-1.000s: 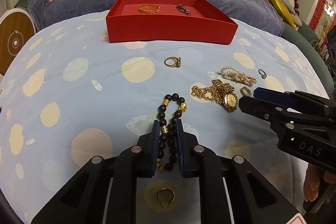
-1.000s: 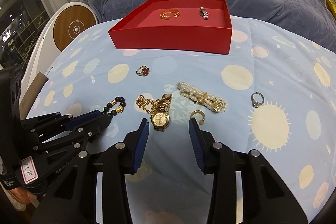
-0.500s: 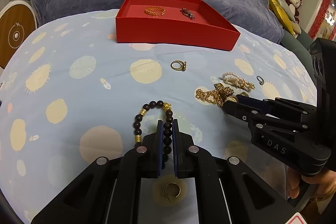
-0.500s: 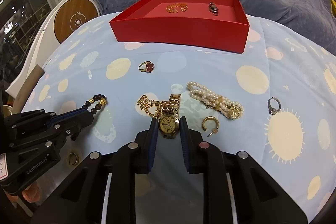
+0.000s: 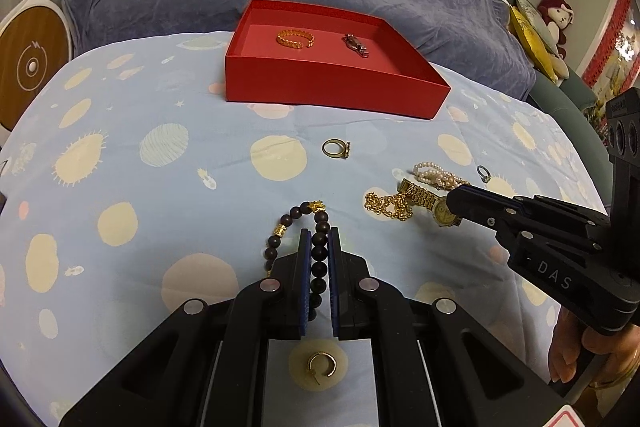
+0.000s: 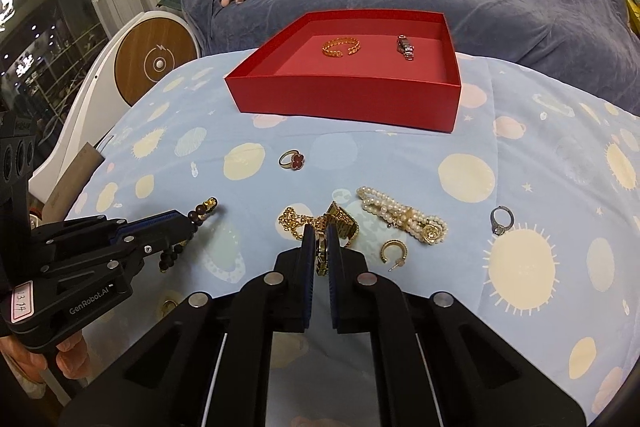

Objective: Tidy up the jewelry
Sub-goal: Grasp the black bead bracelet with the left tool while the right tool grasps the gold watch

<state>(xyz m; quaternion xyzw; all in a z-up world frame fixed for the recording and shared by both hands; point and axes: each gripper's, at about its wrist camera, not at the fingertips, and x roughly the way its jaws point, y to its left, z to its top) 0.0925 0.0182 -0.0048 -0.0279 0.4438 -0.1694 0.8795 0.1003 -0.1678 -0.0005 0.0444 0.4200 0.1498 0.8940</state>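
Now left tongs (image 5: 319, 251) pinch the bead bracelet (image 5: 296, 227); right tongs (image 6: 320, 247) pinch the gold watch (image 6: 340, 227).

The left gripper (image 5: 319, 247) sits low over the bed, its two blue-padded fingers (image 5: 305, 267) drawn in tight on a strand of dark beads. The right gripper (image 6: 320, 247) reaches in beside it, its fingers (image 6: 307, 259) likewise pinched close, clamping a gold watch. Bare fingertips of the person's right hand (image 5: 576, 355) curl under that gripper's handle; the left hand (image 6: 68, 359) grips the other from below.
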